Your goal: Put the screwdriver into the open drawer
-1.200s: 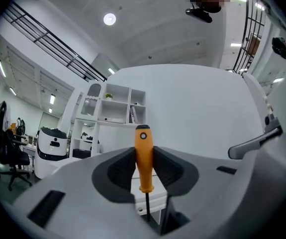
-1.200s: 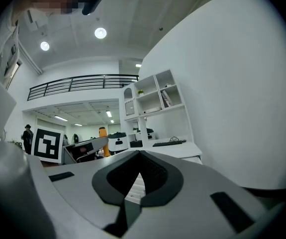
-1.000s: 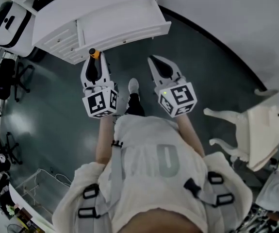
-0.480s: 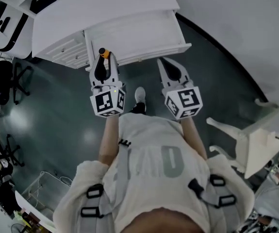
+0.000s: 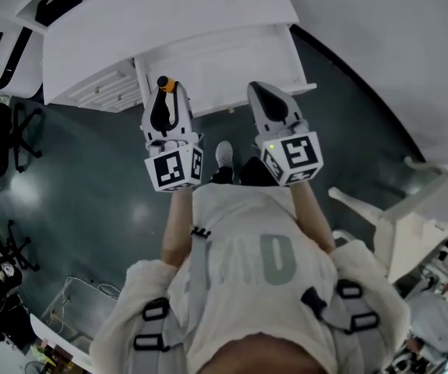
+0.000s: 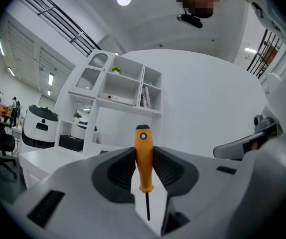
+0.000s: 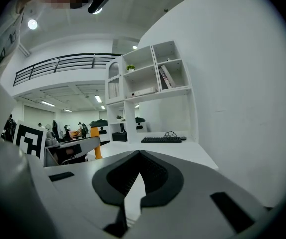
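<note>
A white bench [image 5: 169, 18] fills the upper part of the head view, with a bank of shut small drawers [image 5: 103, 92] under its left end and the open drawer [image 5: 224, 62] pulled out toward the person at its front edge. A black office chair [image 5: 5, 127] stands on the dark floor [image 5: 91, 201] well off the bench's left end, and a white chair [image 5: 387, 228] stands off to the right. The person's shoe [image 5: 224, 153] shows on the floor between the two forearms, just short of the drawer front. Both arms reach forward side by side. The left hand-held gripper [image 5: 164, 100] has its tips over the drawer's front left corner, partly closed and clamped on the screwdriver [image 6: 143, 156]. The right hand-held gripper [image 7: 139, 156] sits beside it, with its tips at the drawer's front edge nearer the right corner; its jaws meet at the tips with nothing between them. The head view shows only the orange handle poking up. The left gripper view shows the tool upright, handle gripped between the pads and the thin dark shaft pointing down. The gripper views show a white shelf unit [image 7: 147, 73] at the bench's far edge. The right gripper view alone shows a keyboard [image 7: 161, 140] on the bench top.
</note>
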A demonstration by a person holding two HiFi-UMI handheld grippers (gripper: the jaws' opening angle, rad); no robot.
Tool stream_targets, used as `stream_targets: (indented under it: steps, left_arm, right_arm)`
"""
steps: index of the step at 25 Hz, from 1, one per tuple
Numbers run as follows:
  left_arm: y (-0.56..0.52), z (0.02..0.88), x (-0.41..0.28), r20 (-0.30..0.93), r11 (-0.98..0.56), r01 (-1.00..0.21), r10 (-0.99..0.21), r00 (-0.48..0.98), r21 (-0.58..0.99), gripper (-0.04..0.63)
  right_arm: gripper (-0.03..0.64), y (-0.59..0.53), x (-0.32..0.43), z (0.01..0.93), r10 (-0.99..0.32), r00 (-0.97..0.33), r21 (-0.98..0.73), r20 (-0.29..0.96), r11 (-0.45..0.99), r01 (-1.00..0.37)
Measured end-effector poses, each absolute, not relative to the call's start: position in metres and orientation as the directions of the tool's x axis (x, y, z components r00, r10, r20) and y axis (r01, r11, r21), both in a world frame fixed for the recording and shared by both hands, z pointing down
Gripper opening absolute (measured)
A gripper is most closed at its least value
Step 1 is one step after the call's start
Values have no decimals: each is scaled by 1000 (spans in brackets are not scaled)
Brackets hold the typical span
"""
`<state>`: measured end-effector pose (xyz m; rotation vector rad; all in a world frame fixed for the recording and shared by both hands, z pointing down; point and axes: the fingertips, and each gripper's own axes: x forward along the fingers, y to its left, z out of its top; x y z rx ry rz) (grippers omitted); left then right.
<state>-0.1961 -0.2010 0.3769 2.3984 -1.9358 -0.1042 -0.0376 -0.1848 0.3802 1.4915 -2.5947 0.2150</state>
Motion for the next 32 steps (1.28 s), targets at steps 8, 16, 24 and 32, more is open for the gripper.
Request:
stream_targets:
  steps: [8,16,24,32]
  left_arm:
    - [-204,380,-201,-3,-148,-987,-989,148,68,106]
    - [-204,380,-195,-3,-116,-992,-993,116,47,106]
    - [-202,379,-191,-9,-114,-993,-994,113,38,106]
    - [-209,375,-196,-13,-107,-994,-994,106,17,106]
  right_arm:
    - [-5,-204,-35,384,-844,-505,-55,179,504,-862]
    - [-5,-213,-28,381,-837,-522,-73,163,518,-852]
    - [-5,-214,-24,382,-835,-527,-80,159,521,-850]
    - [-5,-216,-24,383,-835,-523,-80,171,517,-852]
